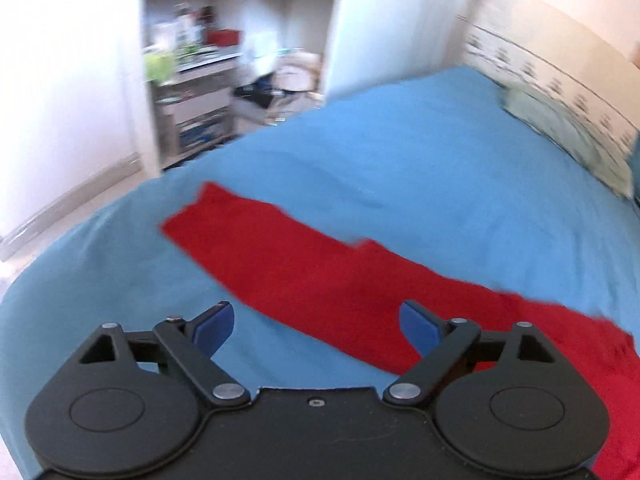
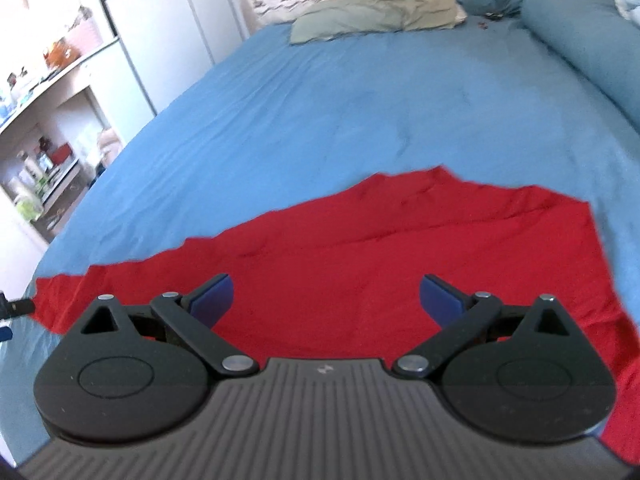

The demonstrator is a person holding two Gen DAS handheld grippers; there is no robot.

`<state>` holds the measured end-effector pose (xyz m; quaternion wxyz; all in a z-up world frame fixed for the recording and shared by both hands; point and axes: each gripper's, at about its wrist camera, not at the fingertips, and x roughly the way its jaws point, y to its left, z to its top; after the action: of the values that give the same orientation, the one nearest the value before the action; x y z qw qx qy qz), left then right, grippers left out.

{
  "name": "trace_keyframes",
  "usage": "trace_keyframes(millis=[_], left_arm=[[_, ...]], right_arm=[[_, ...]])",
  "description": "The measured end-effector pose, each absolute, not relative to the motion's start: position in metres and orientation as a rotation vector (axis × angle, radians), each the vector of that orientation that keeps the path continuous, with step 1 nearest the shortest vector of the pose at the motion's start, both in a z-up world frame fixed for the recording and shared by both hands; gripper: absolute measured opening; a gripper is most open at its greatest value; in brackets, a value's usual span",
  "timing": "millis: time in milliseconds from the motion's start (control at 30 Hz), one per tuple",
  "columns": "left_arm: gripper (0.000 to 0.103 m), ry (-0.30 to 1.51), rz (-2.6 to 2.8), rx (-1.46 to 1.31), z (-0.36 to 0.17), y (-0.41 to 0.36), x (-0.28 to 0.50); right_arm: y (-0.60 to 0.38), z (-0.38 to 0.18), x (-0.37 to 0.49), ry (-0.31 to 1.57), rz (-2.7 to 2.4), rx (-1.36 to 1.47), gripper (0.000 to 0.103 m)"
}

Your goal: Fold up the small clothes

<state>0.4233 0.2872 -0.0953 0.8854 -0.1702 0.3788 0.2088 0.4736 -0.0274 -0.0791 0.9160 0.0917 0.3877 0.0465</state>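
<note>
Red garment point(image 1: 320, 276) lies spread flat on the blue bed sheet point(image 1: 420, 168), near the foot-side edge of the bed. Landmark: the garment itself.

Left hand-held gripper point(image 1: 316, 328): fingers spread wide, nothing between them, hovering over the garment's near edge. In the left wrist view the cloth runs as a long band, from a narrow end up and to the left of the gripper down to a wider mass at lower right. Frame is motion-blurred; folds hard to read.

Right hand-held gripper point(image 2: 326, 300): also spread apart, empty, directly above the garment point(image 2: 360, 264). Here the cloth fills the area beneath and ahead of the fingers; its far edge peaks just beyond them, a squared corner sits to the right, and a thin tail trails off to the left.

Long axis: roughly crosswise to both grippers, left to right. Judgement: the right gripper is nearer the wide body of the garment, the left nearer the narrow end. No grasp made yet; fold not started. Next move likely calls for each gripper to pinch an edge at its own end.

Beyond the garment: pillows point(image 2: 360, 20) at the head of the bed, shelves point(image 1: 192, 80) off the bed's side.
</note>
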Motion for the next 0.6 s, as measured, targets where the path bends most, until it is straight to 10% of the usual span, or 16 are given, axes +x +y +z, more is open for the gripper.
trace_keyframes(millis=[600], left_arm=[[0.046, 0.763, 0.553, -0.522, -0.170, 0.393, 0.456]], right_arm=[[0.050, -0.111, 0.478, 0.833, 0.091, 0.115, 0.103]])
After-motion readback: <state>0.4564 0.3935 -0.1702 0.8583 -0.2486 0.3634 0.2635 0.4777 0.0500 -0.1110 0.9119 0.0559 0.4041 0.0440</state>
